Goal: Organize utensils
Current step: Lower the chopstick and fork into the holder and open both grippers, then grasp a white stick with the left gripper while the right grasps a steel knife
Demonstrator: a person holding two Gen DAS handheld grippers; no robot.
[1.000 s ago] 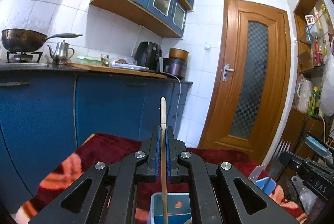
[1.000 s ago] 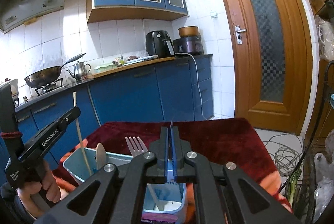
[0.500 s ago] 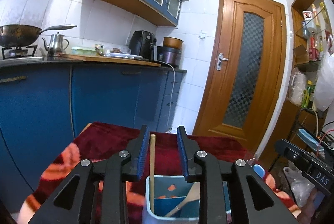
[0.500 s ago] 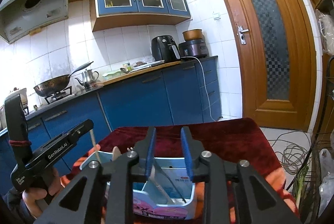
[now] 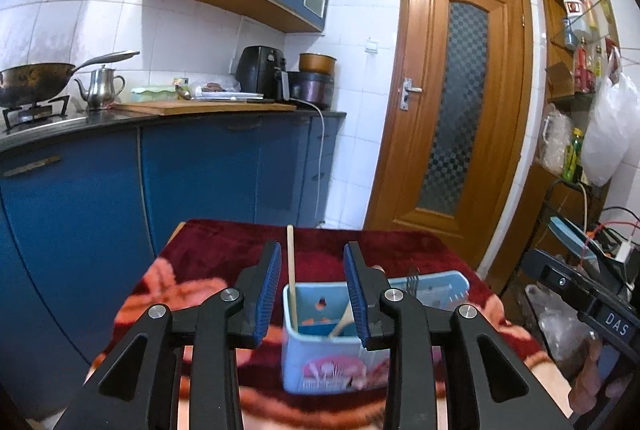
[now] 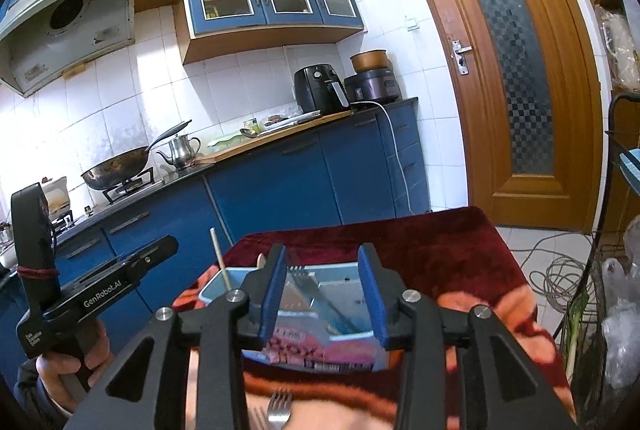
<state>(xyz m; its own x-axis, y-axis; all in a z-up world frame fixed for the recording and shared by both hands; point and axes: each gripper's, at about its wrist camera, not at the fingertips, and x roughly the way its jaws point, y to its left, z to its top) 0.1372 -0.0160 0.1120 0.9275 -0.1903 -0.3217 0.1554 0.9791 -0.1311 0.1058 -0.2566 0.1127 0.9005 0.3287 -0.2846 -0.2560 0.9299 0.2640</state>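
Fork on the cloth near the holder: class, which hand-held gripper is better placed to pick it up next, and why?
Probably the right. The fork lies just below the open right hand-held gripper, in front of the holder. The left hand-held gripper, also open, faces the chopstick, and its view shows no loose fork.

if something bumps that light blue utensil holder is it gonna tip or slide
Probably tips before it slides. The utensil holder looks like thin plastic, so likely light. A chopstick stands tall above its rim, raising the leverage, and the soft red cloth under it may grip the base. The fork leaning inside adds a little weight.
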